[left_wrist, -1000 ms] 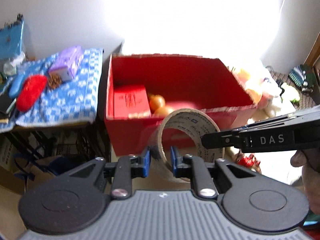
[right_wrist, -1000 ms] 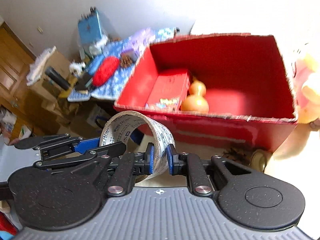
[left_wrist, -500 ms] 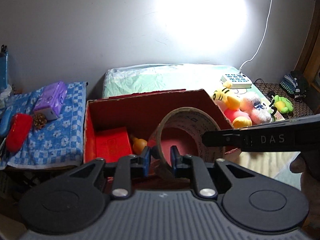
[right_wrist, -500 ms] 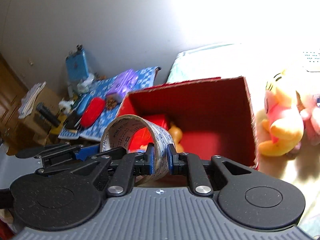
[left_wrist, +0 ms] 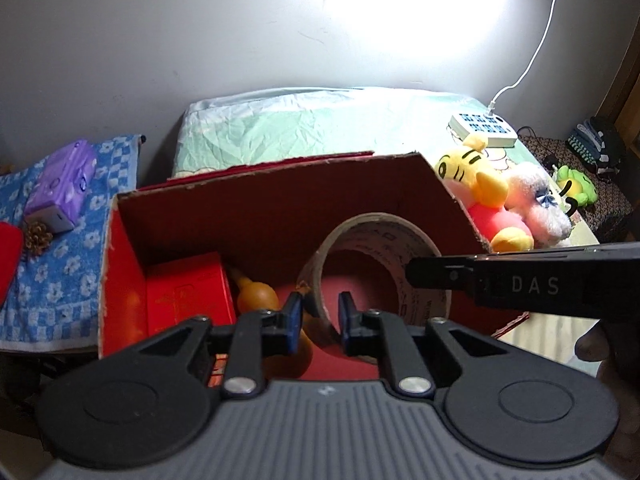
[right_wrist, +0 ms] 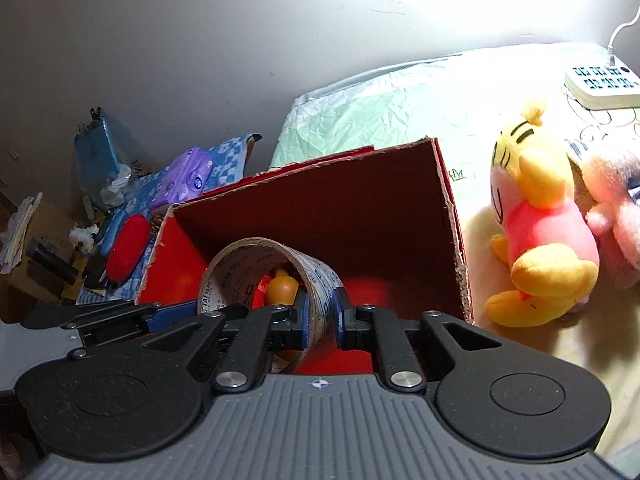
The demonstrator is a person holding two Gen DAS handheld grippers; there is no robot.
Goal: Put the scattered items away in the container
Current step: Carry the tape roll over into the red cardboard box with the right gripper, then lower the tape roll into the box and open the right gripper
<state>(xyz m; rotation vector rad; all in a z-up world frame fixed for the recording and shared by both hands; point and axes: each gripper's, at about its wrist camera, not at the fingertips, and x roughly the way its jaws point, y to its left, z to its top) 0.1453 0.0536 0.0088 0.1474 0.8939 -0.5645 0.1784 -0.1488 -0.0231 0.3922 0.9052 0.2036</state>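
Observation:
A roll of brown packing tape [left_wrist: 400,248] hangs over the open red cardboard box [left_wrist: 280,208], held from two sides. My left gripper [left_wrist: 320,314] is shut on the roll's near-left wall. My right gripper [right_wrist: 321,320] is shut on the roll's [right_wrist: 240,276] right wall, and its black finger [left_wrist: 440,278] reaches in from the right in the left wrist view. Inside the box [right_wrist: 340,208] lie a flat red carton [left_wrist: 188,292] and an orange gourd [left_wrist: 258,296], which also shows through the roll as the gourd [right_wrist: 282,290].
Plush toys [right_wrist: 536,224] lie on the bed right of the box, with a white power strip [left_wrist: 482,130] behind them. To the left, a blue checked towel [left_wrist: 72,240] carries a purple pack [left_wrist: 60,188], a pine cone [left_wrist: 38,234] and a red pouch [right_wrist: 126,248].
Both grippers have raised the tape roll from in front of the box's front wall to above its open inside. The view now looks down into the box and onto the bed behind it.

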